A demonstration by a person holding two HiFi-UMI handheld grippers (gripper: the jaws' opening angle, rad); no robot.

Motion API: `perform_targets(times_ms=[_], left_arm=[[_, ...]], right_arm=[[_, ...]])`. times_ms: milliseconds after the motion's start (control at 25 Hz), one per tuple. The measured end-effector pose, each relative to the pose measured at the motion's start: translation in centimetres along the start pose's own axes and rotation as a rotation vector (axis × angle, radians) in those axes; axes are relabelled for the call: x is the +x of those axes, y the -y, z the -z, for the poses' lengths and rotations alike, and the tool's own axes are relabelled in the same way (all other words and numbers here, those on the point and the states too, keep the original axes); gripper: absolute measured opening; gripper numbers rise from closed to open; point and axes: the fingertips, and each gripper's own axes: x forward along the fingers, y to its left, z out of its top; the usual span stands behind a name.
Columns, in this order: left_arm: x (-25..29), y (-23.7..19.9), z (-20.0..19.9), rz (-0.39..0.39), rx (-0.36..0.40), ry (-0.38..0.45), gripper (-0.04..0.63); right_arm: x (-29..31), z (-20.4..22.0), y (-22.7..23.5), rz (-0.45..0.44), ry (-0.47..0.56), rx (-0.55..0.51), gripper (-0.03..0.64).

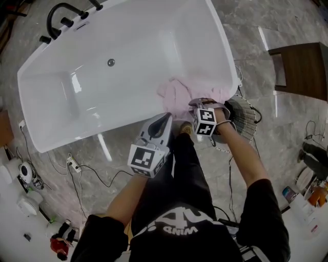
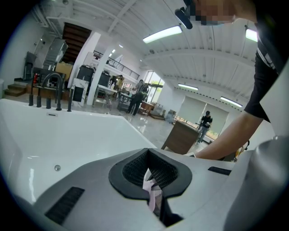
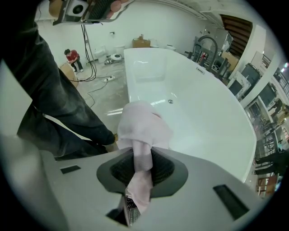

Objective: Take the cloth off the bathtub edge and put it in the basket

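Observation:
A pale pink cloth (image 1: pixel 177 94) lies bunched over the near rim of the white bathtub (image 1: pixel 102 87). My left gripper (image 1: pixel 166 116) meets its near edge, and in the left gripper view a strip of the cloth (image 2: pixel 152 191) is pinched between the closed jaws. My right gripper (image 1: pixel 197 104) sits at the cloth's right side. In the right gripper view a fold of the cloth (image 3: pixel 143 128) runs down through the jaws, which are shut on it. The wire basket (image 1: pixel 247 116) stands on the floor just right of the tub corner, partly hidden by my right hand.
Black taps (image 1: pixel 64 15) stand at the tub's far end. A dark wooden cabinet (image 1: pixel 300 69) is at the right. Cables and a power strip (image 1: pixel 73 164) trail over the marble floor on the left. Bottles and small items sit at the lower corners.

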Motion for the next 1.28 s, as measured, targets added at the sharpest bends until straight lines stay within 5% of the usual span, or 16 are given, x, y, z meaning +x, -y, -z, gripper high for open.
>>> perform_targets(times_ms=[480,880,1120,1280], left_arm=[[-2.7,0.7,-2.2,-0.005,0.004,0.008,0.013],[-7.3,3.1,-7.3,-0.010,0.032,0.046,0.013],[-9.9,6.4,-10.8,0.045,0.057,0.076,0.014],[-11.2,8.7,-13.9,0.086,0.122,0.128,0.012]], right_arm=[[-5.6,-2.5,0.5,0.053,0.079,0.136,0.061],[-19.9,-7.4,2.4,0.170,0.245,0.279,0.061],[-29.3,-10.1,2.8,0.262,0.426,0.467,0.061],[-36.2,-11.9,4.2,0.369,0.522,0.504,0.061]])
